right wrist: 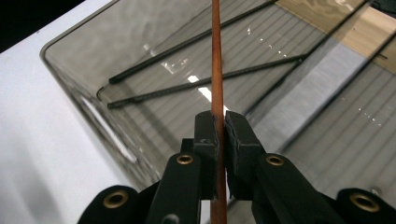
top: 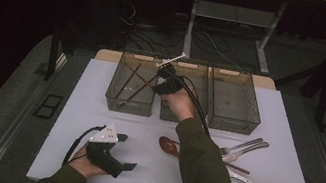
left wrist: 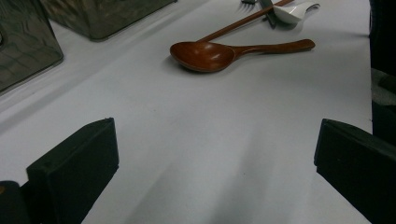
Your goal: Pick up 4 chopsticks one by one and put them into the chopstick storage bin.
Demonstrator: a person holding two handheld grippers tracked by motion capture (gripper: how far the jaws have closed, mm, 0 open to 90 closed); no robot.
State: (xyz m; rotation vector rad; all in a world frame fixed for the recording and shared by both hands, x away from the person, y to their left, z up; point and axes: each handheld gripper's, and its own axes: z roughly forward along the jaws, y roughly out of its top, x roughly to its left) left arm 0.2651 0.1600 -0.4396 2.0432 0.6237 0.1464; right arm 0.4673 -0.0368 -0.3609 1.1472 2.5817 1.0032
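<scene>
the right gripper (right wrist: 220,128) is clenched on a reddish-brown chopstick (right wrist: 216,56), pads pressing the stick from both sides. the stick runs straight up between the jaws and on past the pads; its long axis lies along the gripper's own line of sight and points into the left bin (top: 133,83).

landmark: the left bin, the leftmost of three smoked clear bins standing side by side at the far edge of the white table (top: 96,110).

- held chopstick: in the high view the right gripper (top: 167,83) hangs over the right rim of the left bin, with the stick's far end reaching in over the bin floor.
- inside the left bin: two dark chopsticks (right wrist: 196,84) lie on the floor, roughly parallel, crossing under the held stick at an angle.
- right of the left bin: the middle bin (top: 186,93) and the right bin (top: 235,102).
- near side of the left bin, well apart: a brown wooden spoon (left wrist: 205,55), and beyond it a cluster of forks (top: 242,148).

the left gripper (top: 127,152) rests at the near edge, well apart from the left bin, jaws released with nothing between them. the right hand is much the nearer to the bin.

judgement: release calls for lowering the stick below the rim; the bin wall and the two dark sticks are the only obstacles.
</scene>
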